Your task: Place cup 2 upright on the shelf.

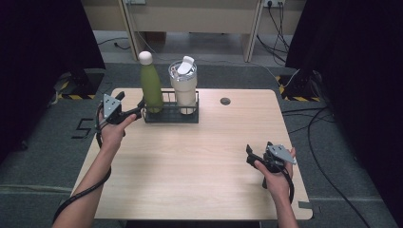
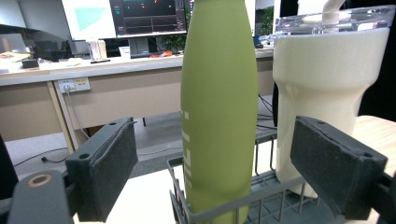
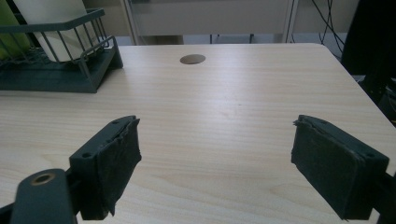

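We see the left gripper (image 1: 138, 110) at upper left, jaws open around the green bottle (image 1: 150, 85), pads clear of it. Bottle stands in the rack (image 1: 171, 117). Right gripper (image 1: 250, 156), lower right, gapes wide, holding nothing.

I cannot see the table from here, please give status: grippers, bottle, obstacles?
Left gripper open, lined up on green bottle, not touching. Right gripper open, idle over table. White tumbler close beside bottle in rack.

Green bottle (image 2: 219, 107) in wire rack (image 2: 243, 198), between spread fingers (image 2: 109, 170), cream tumbler (image 2: 322, 93) beside

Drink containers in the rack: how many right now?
2. The green bottle stands at the rack's left end, beside the left gripper; the white tumbler stands at its right end. Nothing seems hidden.
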Demonstrator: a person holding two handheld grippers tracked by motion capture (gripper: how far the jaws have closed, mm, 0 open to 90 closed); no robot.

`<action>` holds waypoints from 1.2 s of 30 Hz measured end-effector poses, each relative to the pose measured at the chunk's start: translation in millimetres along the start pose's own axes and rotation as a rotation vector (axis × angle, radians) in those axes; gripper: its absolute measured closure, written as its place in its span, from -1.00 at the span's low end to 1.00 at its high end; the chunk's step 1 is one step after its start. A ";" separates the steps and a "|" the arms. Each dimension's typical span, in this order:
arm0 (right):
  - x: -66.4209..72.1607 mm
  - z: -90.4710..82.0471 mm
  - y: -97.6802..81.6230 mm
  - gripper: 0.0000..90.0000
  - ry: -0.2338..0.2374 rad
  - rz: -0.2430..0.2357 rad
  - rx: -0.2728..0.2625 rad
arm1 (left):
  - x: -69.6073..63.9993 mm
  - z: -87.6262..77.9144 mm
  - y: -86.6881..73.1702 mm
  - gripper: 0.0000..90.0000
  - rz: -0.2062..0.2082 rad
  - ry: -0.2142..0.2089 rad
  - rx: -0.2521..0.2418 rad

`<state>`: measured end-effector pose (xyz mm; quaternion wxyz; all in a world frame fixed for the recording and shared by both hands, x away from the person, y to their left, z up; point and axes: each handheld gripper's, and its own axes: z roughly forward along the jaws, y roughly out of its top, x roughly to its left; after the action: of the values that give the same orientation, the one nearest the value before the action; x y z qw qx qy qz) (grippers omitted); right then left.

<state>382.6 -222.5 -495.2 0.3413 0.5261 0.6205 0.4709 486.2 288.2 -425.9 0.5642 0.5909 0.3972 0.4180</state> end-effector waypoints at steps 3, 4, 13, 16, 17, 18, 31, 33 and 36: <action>0.1 -0.1 0.1 -0.66 0.000 0.001 0.000 | 1.5 -5.9 -1.8 -0.69 -0.004 -0.001 -0.001; 0.1 -0.1 0.2 -0.66 0.001 0.001 0.000 | 1.9 -7.8 -2.4 -0.69 -0.004 0.000 -0.002; 0.9 0.0 0.3 -0.66 0.003 0.001 0.000 | 3.3 -23.9 -8.6 -0.69 -0.014 -0.005 0.003; 0.7 -0.1 0.6 -0.66 0.004 -0.002 -0.002 | 3.3 -29.2 -11.3 -0.69 -0.026 -0.012 0.001; 0.7 -0.4 0.8 -0.66 0.004 -0.001 -0.002 | 3.6 -31.9 -12.5 -0.69 -0.026 -0.011 0.001; 0.4 -0.6 0.9 -0.66 0.004 -0.001 -0.004 | 4.1 -34.0 -13.4 -0.69 -0.027 -0.008 -0.001; 0.8 -0.3 0.6 -0.66 0.004 -0.002 0.000 | 4.3 -57.1 -25.0 -0.68 -0.034 -0.015 0.009; 0.7 -0.4 0.7 -0.66 0.005 -0.002 -0.001 | 3.9 -60.0 -27.3 -0.68 -0.040 -0.016 0.007; 0.3 -0.8 0.8 -0.66 0.001 0.001 -0.001 | 3.4 -65.2 -31.4 -0.68 -0.048 -0.014 0.011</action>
<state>382.1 -222.4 -494.2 0.3411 0.5257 0.6203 0.4718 426.0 314.8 -456.2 0.5736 0.5871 0.4098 0.3979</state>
